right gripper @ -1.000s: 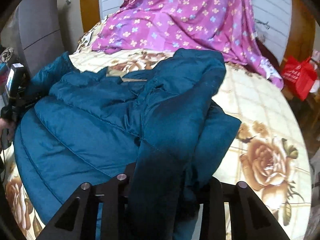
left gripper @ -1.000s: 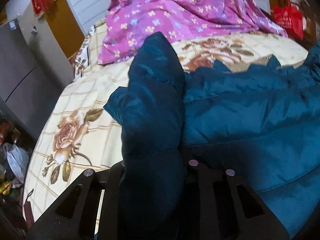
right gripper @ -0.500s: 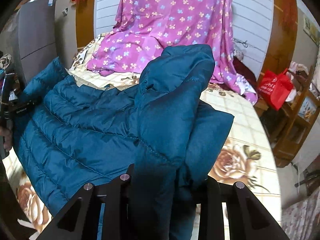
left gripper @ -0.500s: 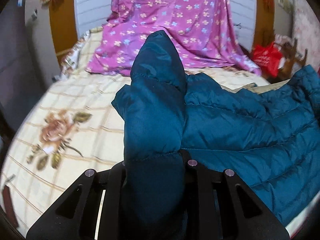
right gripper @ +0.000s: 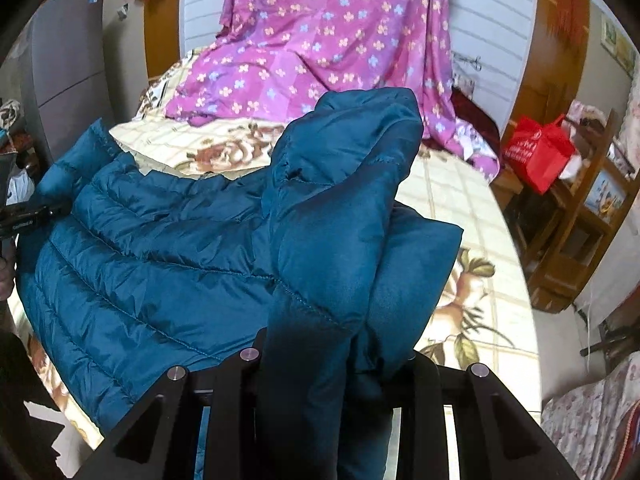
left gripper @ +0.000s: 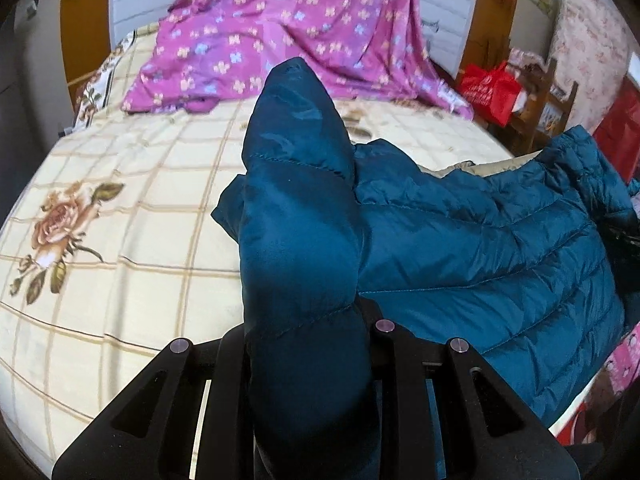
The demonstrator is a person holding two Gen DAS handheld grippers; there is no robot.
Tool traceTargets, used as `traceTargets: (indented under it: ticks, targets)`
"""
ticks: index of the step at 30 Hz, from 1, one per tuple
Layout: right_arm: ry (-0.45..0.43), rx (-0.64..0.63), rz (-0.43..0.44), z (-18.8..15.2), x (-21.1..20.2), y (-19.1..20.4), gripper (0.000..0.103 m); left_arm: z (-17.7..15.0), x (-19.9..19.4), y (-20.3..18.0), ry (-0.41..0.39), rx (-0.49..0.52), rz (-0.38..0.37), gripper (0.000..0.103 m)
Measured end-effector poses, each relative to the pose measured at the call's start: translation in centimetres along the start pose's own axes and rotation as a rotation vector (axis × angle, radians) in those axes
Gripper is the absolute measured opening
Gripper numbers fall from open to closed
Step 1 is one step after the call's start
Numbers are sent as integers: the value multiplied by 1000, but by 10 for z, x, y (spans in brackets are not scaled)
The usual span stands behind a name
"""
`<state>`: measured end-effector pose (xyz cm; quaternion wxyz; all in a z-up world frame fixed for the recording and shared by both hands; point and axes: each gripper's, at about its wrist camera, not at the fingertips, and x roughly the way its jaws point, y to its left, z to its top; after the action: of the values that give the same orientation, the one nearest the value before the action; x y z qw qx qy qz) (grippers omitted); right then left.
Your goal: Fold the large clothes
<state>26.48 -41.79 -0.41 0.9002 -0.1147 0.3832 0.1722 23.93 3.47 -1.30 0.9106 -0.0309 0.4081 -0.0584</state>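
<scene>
A teal quilted down jacket (left gripper: 480, 248) hangs stretched between both grippers above the bed; it also shows in the right wrist view (right gripper: 152, 256). My left gripper (left gripper: 308, 344) is shut on a bunched fold of the jacket, which bulges up between its fingers and hides the tips. My right gripper (right gripper: 332, 364) is shut on another bunched fold (right gripper: 344, 200) at the jacket's other side. The left gripper's black body (right gripper: 28, 216) shows at the left edge of the right wrist view.
The bed has a cream checked sheet with roses (left gripper: 120, 216). A purple flowered sheet (left gripper: 288, 32) drapes down at the far end. A red bag (right gripper: 538, 152) and wooden shelves (right gripper: 584, 220) stand to the right, a grey cabinet (right gripper: 68, 64) to the left.
Both grippers have risen with the jacket in their hold. The jacket has lifted off the bed, and more of the room's far wall and right side has come into view.
</scene>
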Motion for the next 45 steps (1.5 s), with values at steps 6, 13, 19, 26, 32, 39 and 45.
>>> traceTargets:
  ticks: [6,13,19,26,32,39,45]
  targets:
    - [157,123,20,-10,58,-19,41,-4,45,15,155,-78,21,36]
    - [177,288,64,-18,47,-40,53,3,36,36,138,-147,-8,51]
    - [109,390,-60,-20,-10,-54,55,-2,5,62,52,-146,76,52]
    - [-14,337,-42,-45,-99,11,69,-53,-77,65,-57,-151,147,52]
    - [-28,323,-47,-93,-144,91,80,-106,-141,-2,-124,-23,44,77]
    - [-38,331,-74,-162,-193,156,80,-172,-178,-86,-61,162,6,77]
    - [-74,300,-96,-210,-229,194,84,-213,-205,-124,-109,260,39,78]
